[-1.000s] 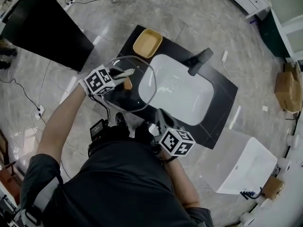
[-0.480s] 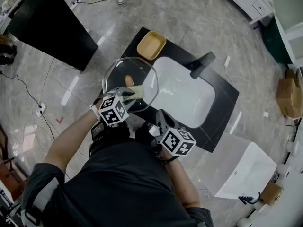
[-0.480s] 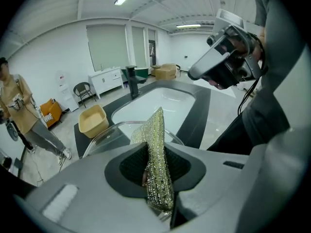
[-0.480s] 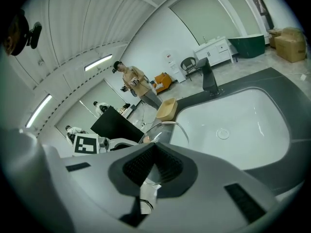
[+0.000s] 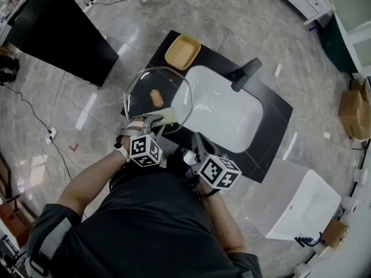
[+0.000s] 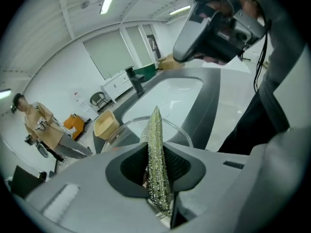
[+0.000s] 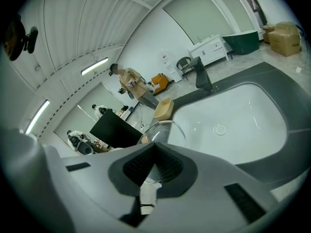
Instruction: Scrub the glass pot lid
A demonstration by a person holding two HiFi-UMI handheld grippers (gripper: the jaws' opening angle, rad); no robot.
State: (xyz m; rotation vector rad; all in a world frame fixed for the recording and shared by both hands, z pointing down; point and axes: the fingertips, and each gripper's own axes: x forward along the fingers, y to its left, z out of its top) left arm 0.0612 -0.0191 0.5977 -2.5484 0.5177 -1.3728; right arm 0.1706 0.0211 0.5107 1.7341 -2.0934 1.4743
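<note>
I log the left gripper (image 5: 155, 120) clenched on a glittery green scouring pad (image 6: 155, 130) at the round clear glass pot lid's (image 5: 167, 87) 6 o'clock edge, the right gripper (image 7: 154, 152) pinching its 4 o'clock rim.

Dark shirt (image 5: 151, 225); left hand-held gripper (image 6: 156, 152) and right hand-held gripper (image 7: 154, 152) carry black-and-white marker cubes (image 5: 146, 149)

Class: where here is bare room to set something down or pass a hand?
Free: the white basin, between the faucet and the glass lid; also the black counter right of the basin. Crowded: the left end, with lid, tan tray, left tool and right tool.
</note>
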